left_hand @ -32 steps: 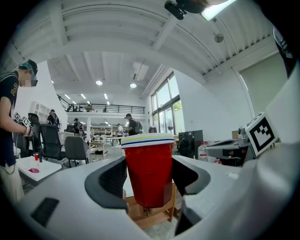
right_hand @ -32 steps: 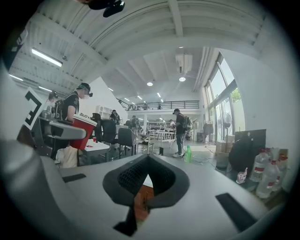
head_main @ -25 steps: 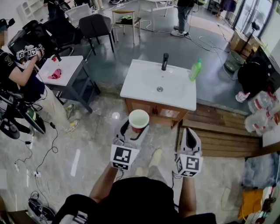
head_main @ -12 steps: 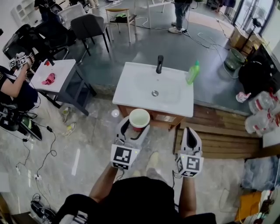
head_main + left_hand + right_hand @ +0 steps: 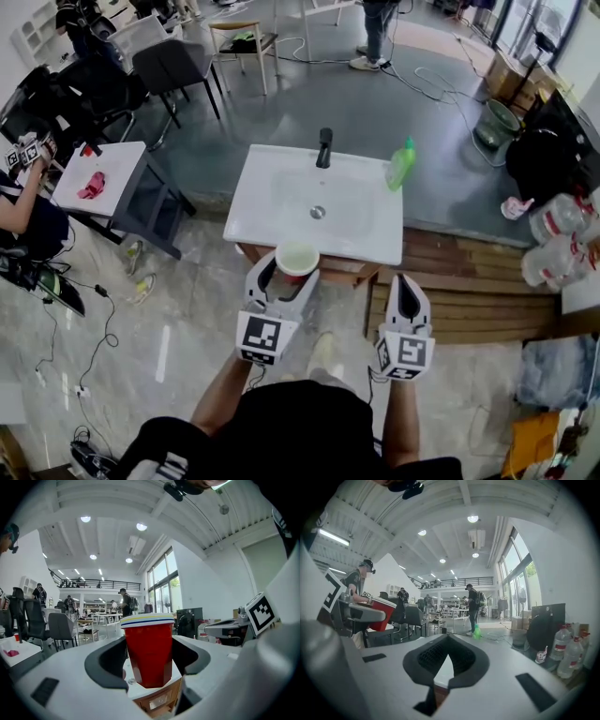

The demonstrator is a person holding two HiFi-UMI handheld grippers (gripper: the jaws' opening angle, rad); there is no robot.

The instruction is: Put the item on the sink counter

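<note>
A red cup (image 5: 296,261) with a white rim stands upright between the jaws of my left gripper (image 5: 284,274), which is shut on its sides. In the left gripper view the cup (image 5: 149,648) fills the middle between the dark pads of the left gripper (image 5: 149,665). The cup hangs just before the near edge of the white sink counter (image 5: 272,206), apart from it. My right gripper (image 5: 409,284) is held beside it at the right, shut and empty; the right gripper (image 5: 446,641) shows its tips meeting.
On the counter stand a black faucet (image 5: 324,147) at the back and a green bottle (image 5: 400,165) at the back right corner. A wooden platform (image 5: 459,281) lies to the right, a small white table (image 5: 98,178) and a seated person to the left. Cables run over the floor.
The sink counter has come nearer and now lies just beyond the cup. Both grippers keep their pose, the left still holding the cup.
</note>
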